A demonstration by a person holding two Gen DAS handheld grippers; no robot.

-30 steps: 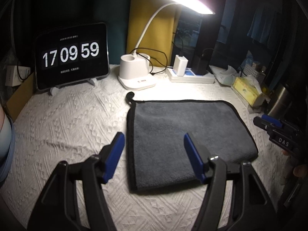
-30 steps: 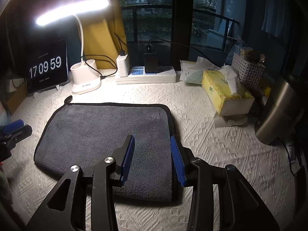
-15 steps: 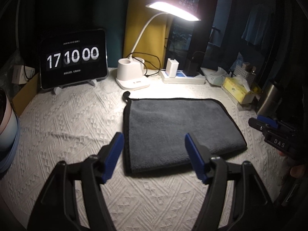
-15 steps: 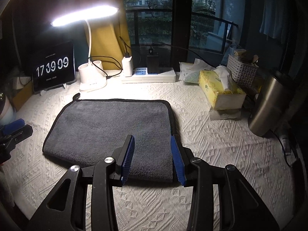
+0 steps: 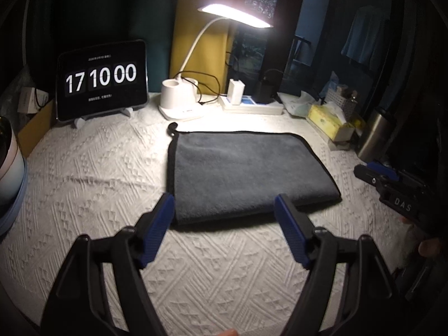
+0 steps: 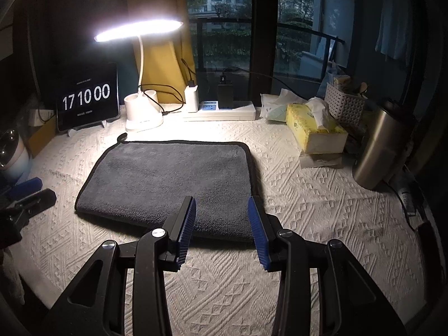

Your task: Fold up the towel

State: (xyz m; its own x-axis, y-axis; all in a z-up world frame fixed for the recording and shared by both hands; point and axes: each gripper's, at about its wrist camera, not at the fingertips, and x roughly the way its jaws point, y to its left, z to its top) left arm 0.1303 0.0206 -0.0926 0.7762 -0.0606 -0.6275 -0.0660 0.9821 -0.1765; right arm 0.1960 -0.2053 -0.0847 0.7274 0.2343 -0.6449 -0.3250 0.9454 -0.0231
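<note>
- The left tool [image 5: 224, 218] hangs above the white textured cloth on the counter [image 5: 92, 173], its blue-padded fingers [image 5: 158, 225] spread wide with nothing between them.
- Its tips sit at the near edge of the towel [image 5: 246, 173], one at the near left corner and the other further right along that edge; whether they touch the fabric cannot be told.
- The right tool [image 6: 221, 224] is parted to a middling gap, also empty, its blue fingers [image 6: 259, 232] over the near right part of the towel [image 6: 168, 179].
- In the left wrist view the right tool [image 5: 392, 187] shows at the right edge, off the towel's right side; in the right wrist view the left tool [image 6: 25, 196] shows at the left edge, apart from the towel.
- The towel is grey with a dark bound edge, lies flat in the middle of the counter, and looks folded, with a rounded fold along its near side and a small hanging loop [image 6: 122, 137] at the far left corner.
- Beyond the towel stands a lit white desk lamp [image 6: 142, 112], and left of it a tablet clock [image 6: 87, 96] reading 17 10 00.
- Right of the lamp lies a power strip [image 6: 221, 110] with chargers plugged in.
- At the far right are a yellow tissue box [image 6: 315, 133], a white basket [image 6: 343, 103] and a steel flask [image 6: 378, 145].
- A pale cup [image 6: 14, 156] stands at the left edge.
</note>
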